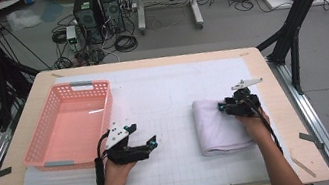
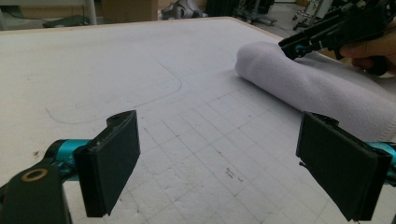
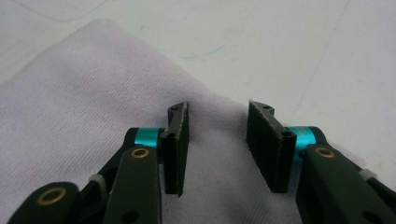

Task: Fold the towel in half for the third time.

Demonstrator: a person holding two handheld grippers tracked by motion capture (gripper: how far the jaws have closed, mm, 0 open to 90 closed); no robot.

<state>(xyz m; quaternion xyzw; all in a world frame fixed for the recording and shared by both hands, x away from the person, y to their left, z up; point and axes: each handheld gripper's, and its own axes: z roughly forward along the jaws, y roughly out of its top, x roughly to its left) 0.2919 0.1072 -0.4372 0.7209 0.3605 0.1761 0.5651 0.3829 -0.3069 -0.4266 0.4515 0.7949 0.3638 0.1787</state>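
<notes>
Writing: we read no brand or label anywhere.
Towel (image 1: 221, 126): folded, white, on the table (image 1: 276, 104) at right, long axis running near to far.
Right gripper (image 1: 238, 103): our hand holds it over the towel's far right corner, jaws partly apart above the cloth.
Left gripper (image 1: 140, 136): held low beside the pink basket (image 1: 69, 126), its 2 jaws wide apart, nothing between.

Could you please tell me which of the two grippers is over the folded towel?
The right gripper, its jaws part open above the white folded towel. The left gripper is wide open over the bare mat, nearer the pink basket.
</notes>
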